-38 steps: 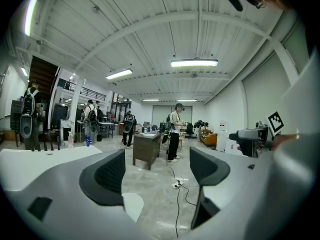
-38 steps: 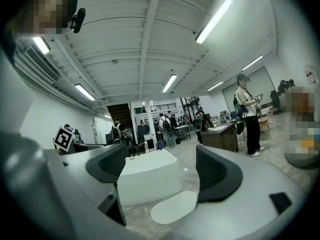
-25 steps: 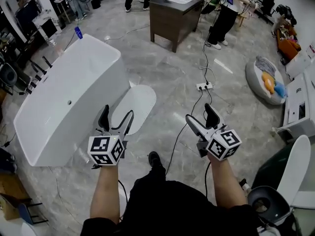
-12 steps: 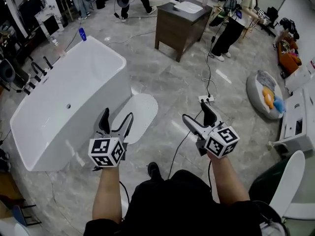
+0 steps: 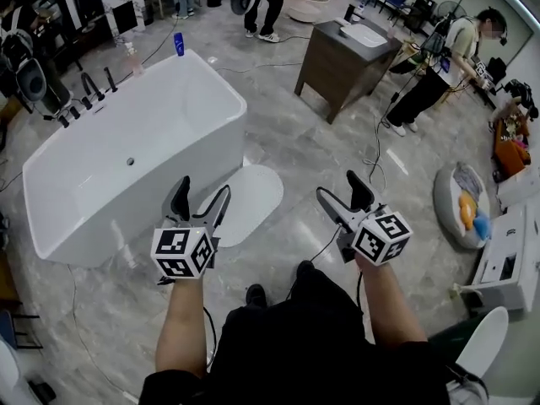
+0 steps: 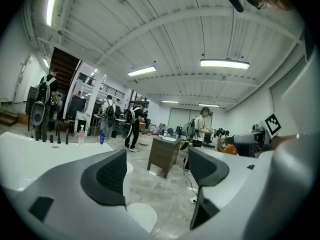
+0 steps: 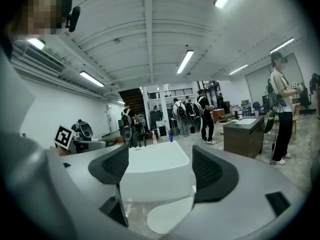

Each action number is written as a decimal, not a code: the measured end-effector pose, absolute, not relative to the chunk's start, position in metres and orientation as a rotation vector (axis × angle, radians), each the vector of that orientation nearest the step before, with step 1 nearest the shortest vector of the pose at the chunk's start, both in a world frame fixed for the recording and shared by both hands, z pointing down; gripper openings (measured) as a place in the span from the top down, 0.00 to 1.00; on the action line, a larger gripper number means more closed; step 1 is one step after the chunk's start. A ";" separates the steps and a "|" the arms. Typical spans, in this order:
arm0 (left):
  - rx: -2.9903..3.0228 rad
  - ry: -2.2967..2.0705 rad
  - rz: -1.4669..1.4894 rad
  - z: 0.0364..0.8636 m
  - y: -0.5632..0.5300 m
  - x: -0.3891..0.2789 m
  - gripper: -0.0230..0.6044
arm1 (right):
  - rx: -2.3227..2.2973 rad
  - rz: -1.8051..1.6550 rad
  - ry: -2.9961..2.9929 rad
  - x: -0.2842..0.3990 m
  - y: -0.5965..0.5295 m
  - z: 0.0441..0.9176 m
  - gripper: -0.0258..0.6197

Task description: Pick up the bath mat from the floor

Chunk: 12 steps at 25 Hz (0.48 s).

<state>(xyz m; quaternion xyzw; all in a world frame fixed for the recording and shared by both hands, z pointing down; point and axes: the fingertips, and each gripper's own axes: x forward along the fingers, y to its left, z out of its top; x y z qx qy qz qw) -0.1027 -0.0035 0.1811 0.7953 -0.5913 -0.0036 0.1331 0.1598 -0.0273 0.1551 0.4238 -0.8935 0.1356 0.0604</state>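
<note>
A white bathtub [image 5: 110, 146] stands left of a brown cabinet [image 5: 333, 74] bearing a white basin [image 5: 364, 34].

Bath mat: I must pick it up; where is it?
Head view: the bath mat lies on the floor at centre, beside the bathtub, just beyond the left gripper.
</note>
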 end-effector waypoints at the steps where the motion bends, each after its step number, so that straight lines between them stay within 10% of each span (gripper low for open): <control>1: 2.297 -1.727 -0.008 0.183 -0.005 -0.106 0.32 | 1.259 0.414 -2.716 0.154 -0.033 0.157 0.33; 12: 2.213 -1.841 0.103 0.197 -0.074 -0.098 0.34 | 1.089 0.507 -2.817 0.147 -0.139 0.185 0.34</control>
